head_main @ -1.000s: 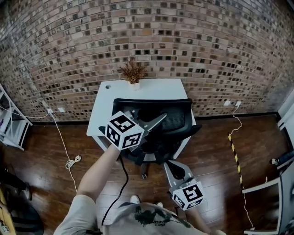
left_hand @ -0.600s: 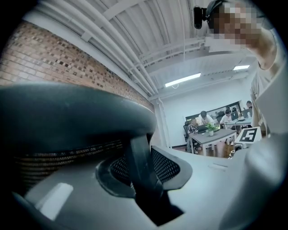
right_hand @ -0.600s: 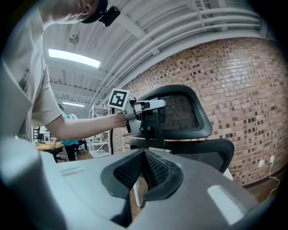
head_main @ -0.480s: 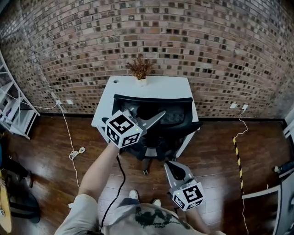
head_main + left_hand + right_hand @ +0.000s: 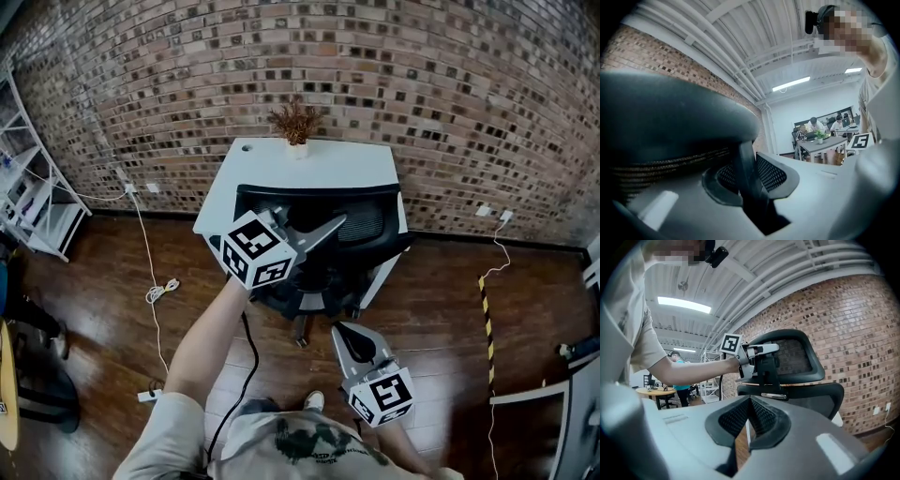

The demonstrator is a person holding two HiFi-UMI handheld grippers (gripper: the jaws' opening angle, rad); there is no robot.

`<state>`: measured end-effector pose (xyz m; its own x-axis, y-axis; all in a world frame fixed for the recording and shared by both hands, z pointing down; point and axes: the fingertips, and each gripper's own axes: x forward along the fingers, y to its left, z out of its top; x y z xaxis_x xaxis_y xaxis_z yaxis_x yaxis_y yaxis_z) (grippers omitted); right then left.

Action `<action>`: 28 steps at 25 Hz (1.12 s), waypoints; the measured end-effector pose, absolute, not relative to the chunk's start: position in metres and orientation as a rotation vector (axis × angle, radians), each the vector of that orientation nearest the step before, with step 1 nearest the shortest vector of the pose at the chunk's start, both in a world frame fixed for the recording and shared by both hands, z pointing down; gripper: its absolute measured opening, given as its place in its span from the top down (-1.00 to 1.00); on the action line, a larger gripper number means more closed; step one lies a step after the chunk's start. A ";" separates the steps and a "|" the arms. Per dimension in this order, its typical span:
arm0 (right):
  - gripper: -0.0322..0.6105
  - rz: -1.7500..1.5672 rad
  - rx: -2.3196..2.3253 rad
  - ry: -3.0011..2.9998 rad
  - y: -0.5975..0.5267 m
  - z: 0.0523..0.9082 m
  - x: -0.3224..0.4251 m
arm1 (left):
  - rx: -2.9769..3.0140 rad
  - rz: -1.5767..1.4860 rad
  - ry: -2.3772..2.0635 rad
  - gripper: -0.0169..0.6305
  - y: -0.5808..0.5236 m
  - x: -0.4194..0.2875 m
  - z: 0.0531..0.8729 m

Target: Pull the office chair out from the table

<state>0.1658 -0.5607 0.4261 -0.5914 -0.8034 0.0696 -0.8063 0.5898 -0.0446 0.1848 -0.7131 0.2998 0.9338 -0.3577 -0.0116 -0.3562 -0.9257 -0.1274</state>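
The black office chair stands tucked against the white table by the brick wall. My left gripper reaches level to the top of the chair back. Its jaws have just been closing, and the pads now press on a thin black bar below the headrest. The right gripper view shows that left gripper clamped at the headrest stem of the chair. My right gripper hangs behind the chair, clear of it. In its own view the right gripper is shut with nothing between the pads.
A dried plant sits at the table's far edge. A white shelf stands at the left, with a white cable across the wooden floor. Striped tape and another white frame lie at the right.
The head view has swung left, so more of the shelf shows. My left gripper stays at the chair's headrest. The person's foot has shifted on the floor.
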 end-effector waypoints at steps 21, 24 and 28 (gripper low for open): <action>0.90 0.129 1.483 -2.680 -0.415 0.438 0.099 | -2.973 0.002 0.474 0.62 -0.597 0.119 0.297; 0.90 0.129 1.477 -2.663 -0.390 0.439 0.088 | -2.976 0.007 0.469 0.61 -0.575 0.110 0.295; 0.90 0.125 1.471 -2.642 -0.362 0.438 0.082 | -2.971 0.012 0.475 0.60 -0.546 0.102 0.298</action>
<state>0.0825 -0.3616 0.4380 -0.5224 -0.8410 0.1408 -0.8506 0.5256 -0.0161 0.1016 -0.5459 0.2981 0.9504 -0.3098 -0.0285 -0.3108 -0.9416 -0.1293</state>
